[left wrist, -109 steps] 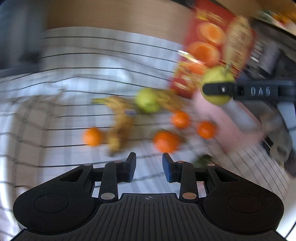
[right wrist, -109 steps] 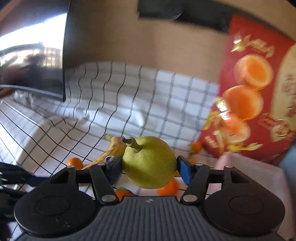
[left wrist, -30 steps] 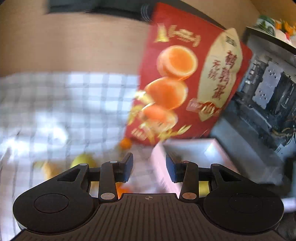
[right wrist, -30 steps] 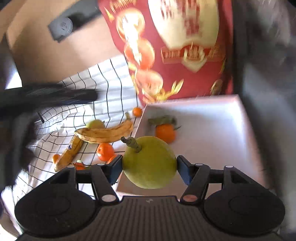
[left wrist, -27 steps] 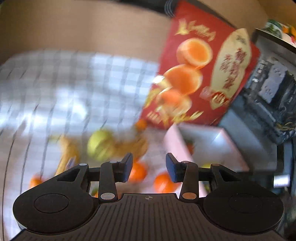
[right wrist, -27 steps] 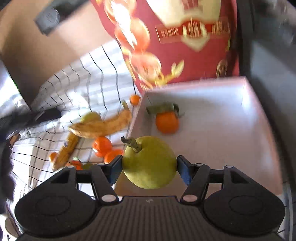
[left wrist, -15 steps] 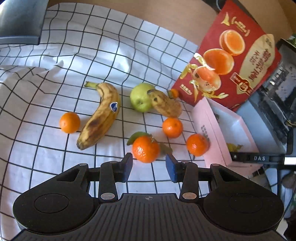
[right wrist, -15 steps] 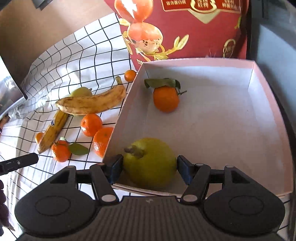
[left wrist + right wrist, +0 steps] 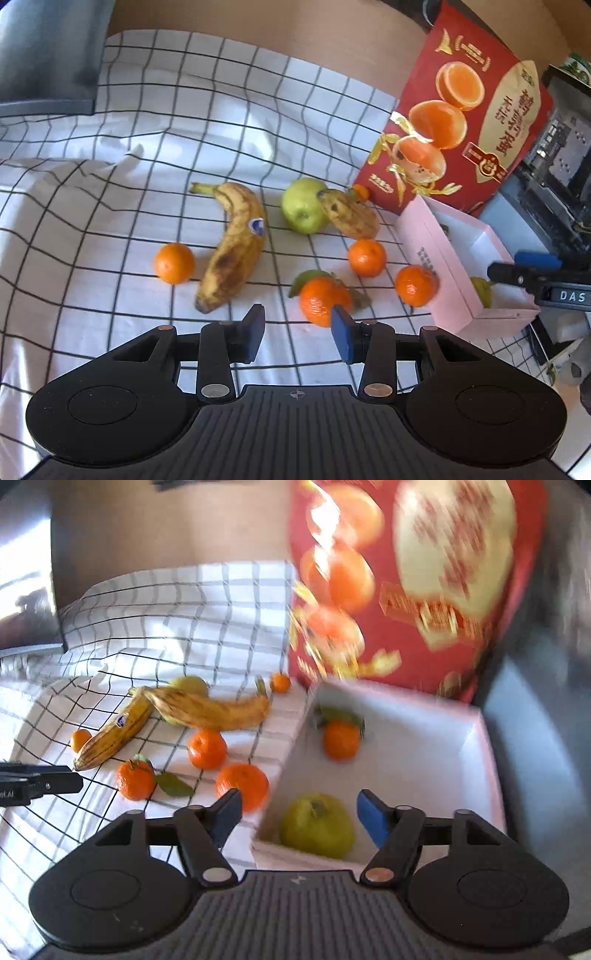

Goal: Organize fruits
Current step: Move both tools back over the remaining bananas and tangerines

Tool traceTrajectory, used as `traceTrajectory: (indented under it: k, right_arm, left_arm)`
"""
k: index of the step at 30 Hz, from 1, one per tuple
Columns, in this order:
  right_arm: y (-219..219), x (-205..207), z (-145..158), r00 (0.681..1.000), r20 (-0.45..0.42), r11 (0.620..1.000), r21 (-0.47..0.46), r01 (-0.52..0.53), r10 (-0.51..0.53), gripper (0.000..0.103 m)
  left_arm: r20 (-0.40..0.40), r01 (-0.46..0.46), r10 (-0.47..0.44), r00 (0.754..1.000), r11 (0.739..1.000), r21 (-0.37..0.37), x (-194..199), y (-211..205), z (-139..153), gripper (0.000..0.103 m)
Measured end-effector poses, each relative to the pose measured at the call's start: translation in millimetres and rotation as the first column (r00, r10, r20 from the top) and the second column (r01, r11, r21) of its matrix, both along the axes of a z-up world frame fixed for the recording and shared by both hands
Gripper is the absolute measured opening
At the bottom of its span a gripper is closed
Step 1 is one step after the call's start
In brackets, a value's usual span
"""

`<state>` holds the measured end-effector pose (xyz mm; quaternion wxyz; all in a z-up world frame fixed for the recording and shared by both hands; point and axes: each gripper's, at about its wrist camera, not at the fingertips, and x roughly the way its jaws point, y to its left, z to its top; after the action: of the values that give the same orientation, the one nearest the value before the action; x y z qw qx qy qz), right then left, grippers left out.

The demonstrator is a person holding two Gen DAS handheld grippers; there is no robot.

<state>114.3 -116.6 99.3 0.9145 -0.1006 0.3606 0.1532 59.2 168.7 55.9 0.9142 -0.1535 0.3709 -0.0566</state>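
Right tool [image 9: 299,812] open above pear [image 9: 317,830], resting at 6 o'clock in pink box [image 9: 484,738]. Left tool [image 9: 297,334] open, empty, nearing leafy mandarin [image 9: 322,300] at 12 o'clock. Probably light, soft-skinned: pinch gently across middle.

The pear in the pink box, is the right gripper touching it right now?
Apart. The right wrist view shows the right gripper open, both pads clear of the pear, which rests on the floor of the pink box.
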Motion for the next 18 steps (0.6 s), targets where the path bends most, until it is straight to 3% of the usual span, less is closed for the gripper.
traceTrajectory:
  k: [4, 9, 14, 18]
  right_arm:
    - [37, 4, 7, 0.998, 0.013, 0.998, 0.026, -0.054, 0.054, 0.073]
    - [94, 16, -6, 0.992, 0.027, 0.99, -0.075, -0.123, 0.125, 0.073]
    - [111, 37, -1, 0.989, -0.069, 0.988, 0.092, -0.127, 0.134, 0.073]
    - [127, 83, 10, 0.978, -0.173, 0.979, 0.186, -0.083, 0.116, 0.073]
  left_arm:
    - [-0.002, 0.0, 0.0, 1.0, 1.0, -0.016, -6, 8, -2, 0.044]
    - [-0.006, -0.003, 0.003, 1.0, 1.0, -0.031, -19, 20, -4, 0.044]
    - [-0.017, -0.062, 0.061, 0.998, 0.997, -0.043, -30, 44, -8, 0.044]
    - [-0.034, -0.124, 0.122, 0.992, 0.991, -0.054, -38, 60, -12, 0.044]
